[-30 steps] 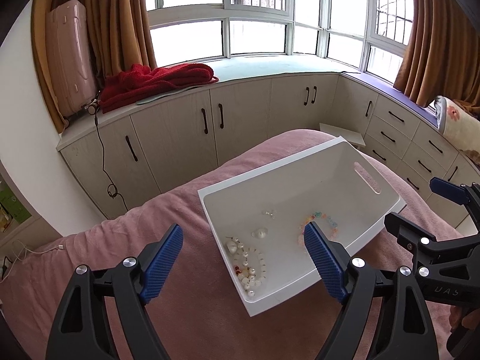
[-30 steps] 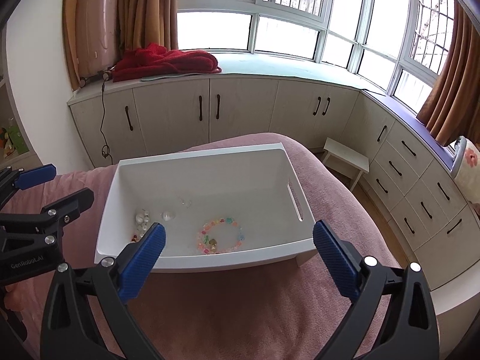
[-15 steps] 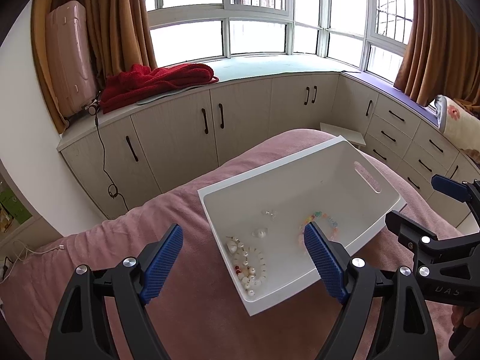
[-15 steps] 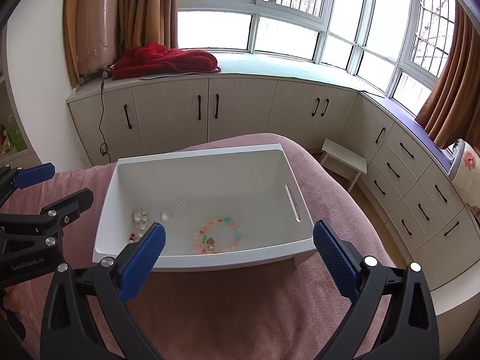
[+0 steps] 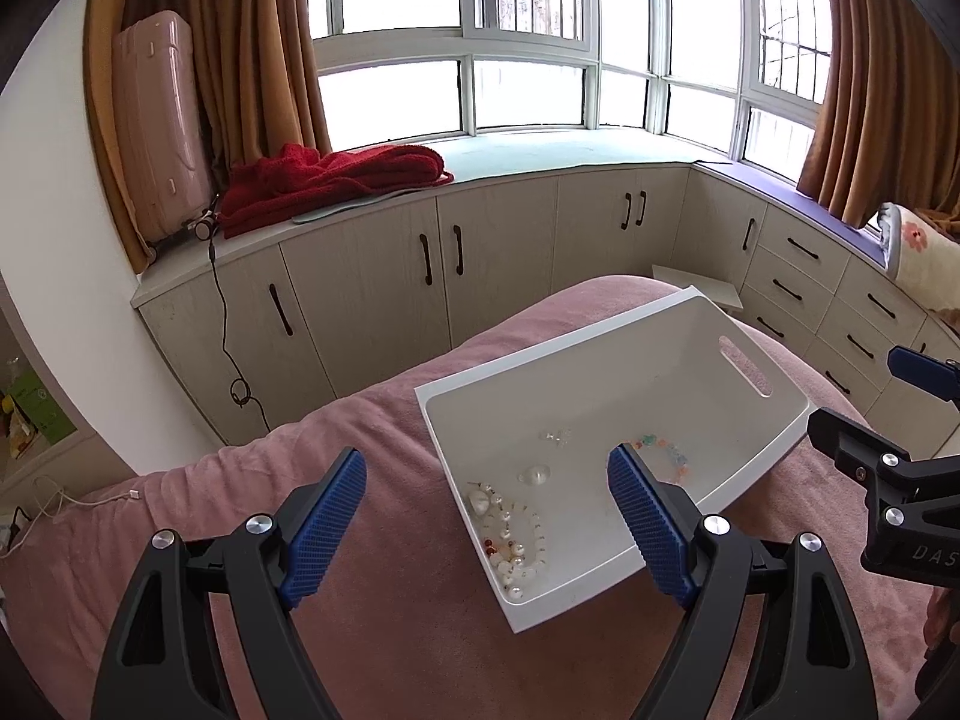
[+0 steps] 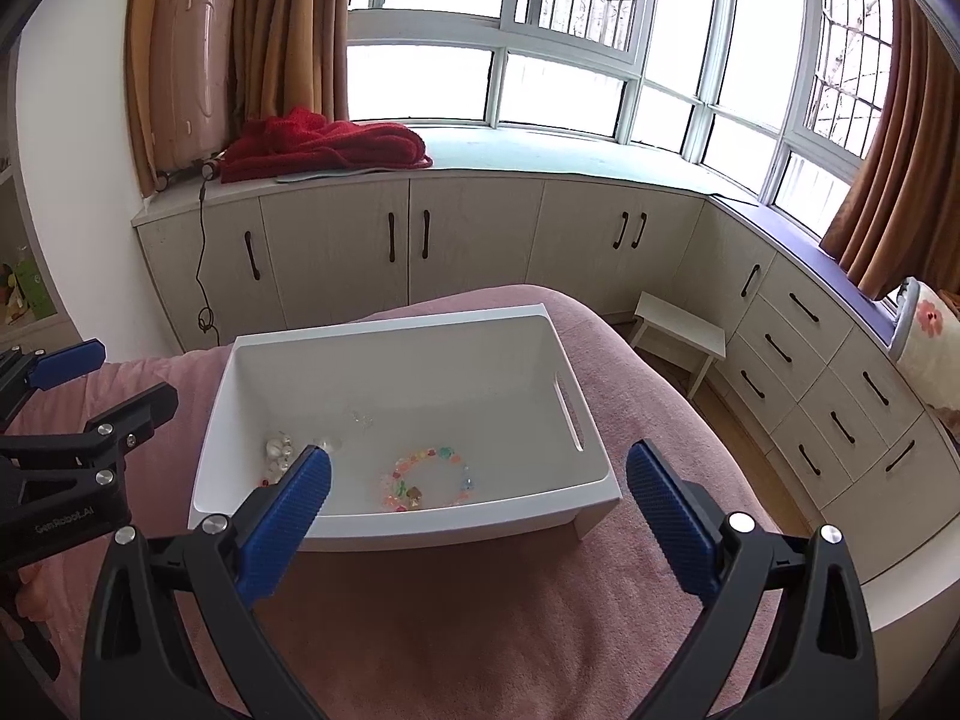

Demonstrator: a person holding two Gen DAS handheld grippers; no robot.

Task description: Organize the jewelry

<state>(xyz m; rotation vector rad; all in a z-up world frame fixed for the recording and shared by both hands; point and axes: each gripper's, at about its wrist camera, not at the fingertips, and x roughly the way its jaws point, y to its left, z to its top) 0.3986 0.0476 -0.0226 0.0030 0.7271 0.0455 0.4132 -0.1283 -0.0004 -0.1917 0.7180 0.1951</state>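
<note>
your left gripper (image 5: 487, 498) and right gripper (image 6: 478, 483) both hover with jaws spread wide, holding nothing, above the pink blanket (image 6: 480, 588). just beyond them sits the white bin (image 6: 576, 489); inside it lie a pearl bracelet (image 5: 516, 540) at its left end, a colorful bead bracelet (image 6: 426, 477) nearer the middle, and small clear pieces (image 5: 555, 435). farther off, a red blanket (image 6: 324, 144) rests on the window seat.

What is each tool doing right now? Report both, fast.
Left tool: open, holding nothing, above the pink blanket by the white bin.
Right tool: open, holding nothing, before the bin's near wall.
</note>
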